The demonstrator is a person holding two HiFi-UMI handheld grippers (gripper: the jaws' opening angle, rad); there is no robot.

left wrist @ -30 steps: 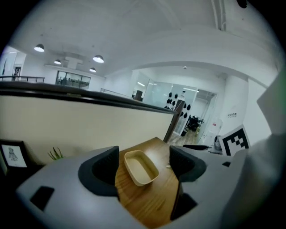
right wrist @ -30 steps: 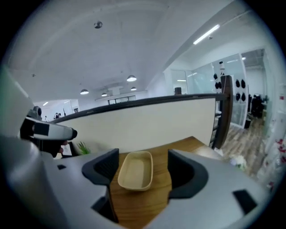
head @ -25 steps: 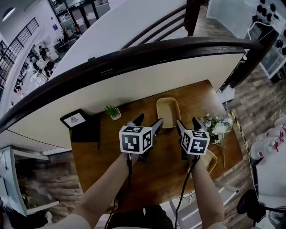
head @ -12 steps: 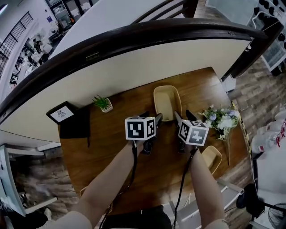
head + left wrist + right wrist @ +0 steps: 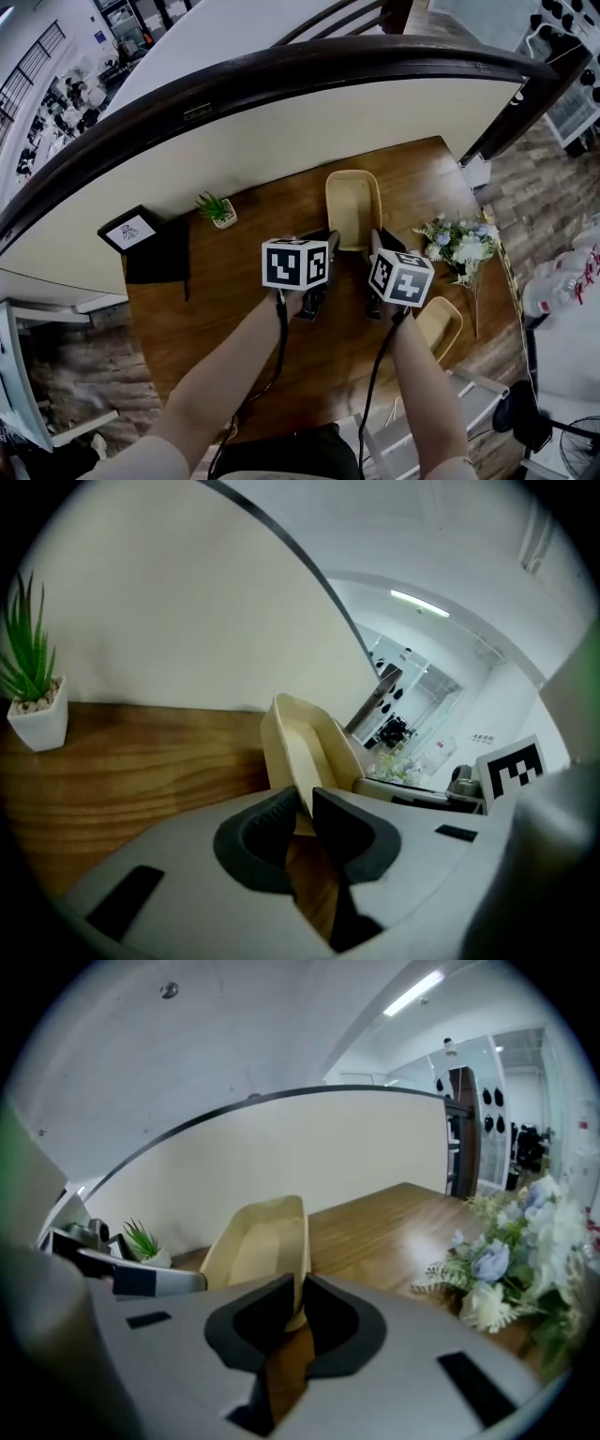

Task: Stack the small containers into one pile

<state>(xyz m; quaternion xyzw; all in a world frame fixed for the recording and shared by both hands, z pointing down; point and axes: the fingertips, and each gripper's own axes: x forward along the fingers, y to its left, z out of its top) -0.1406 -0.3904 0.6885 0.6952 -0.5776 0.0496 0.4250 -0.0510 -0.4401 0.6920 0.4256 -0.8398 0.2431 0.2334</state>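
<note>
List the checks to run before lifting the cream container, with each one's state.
1. Left gripper on the cream container's near rim: ok. The jaws have just been closing, with the rim wall between the pads.
2. Right gripper on the same rim: ok. Its jaws have likewise just been closing onto it.
3. Container empty: ok.
4. Second container uncovered at the table's right edge: ok.
5. Flowers clear of the route there: cannot tell; they lie close beside it.
6. Grip firm enough: cannot tell.

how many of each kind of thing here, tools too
beige container: 2
small potted plant: 1
flower bunch: 1
black card stand: 1
tool: 2
total: 7
</note>
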